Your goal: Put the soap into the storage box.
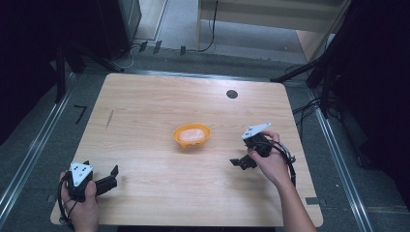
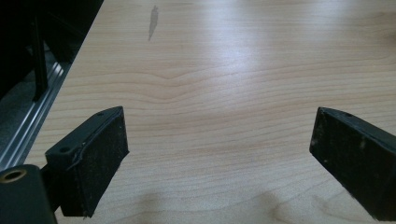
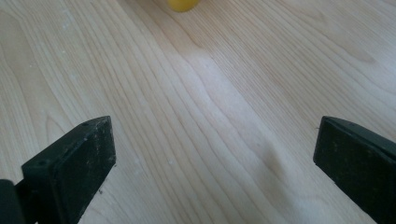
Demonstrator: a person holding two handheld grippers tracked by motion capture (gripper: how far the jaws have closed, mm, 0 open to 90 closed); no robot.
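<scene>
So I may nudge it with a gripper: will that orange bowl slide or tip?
The orange bowl looks small, thin and probably light, so it likely slides on the smooth wooden table. Being low and wide, it seems unlikely to tip.

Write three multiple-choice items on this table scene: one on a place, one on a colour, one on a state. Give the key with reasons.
1. Where is the bowl?
A. near the table's middle
B. at the left edge
C. on the floor

2. What colour is the bowl?
A. blue
B. orange
C. black

3. How do the jaws of the left hand-held gripper stand?
A. shut on the bowl
B. shut on nothing
C. open

Key: 1 A, it sits about mid-table between both grippers. 2 B, its rim is orange. 3 C, bare wood shows between the jaws, which stand wide apart.
</scene>
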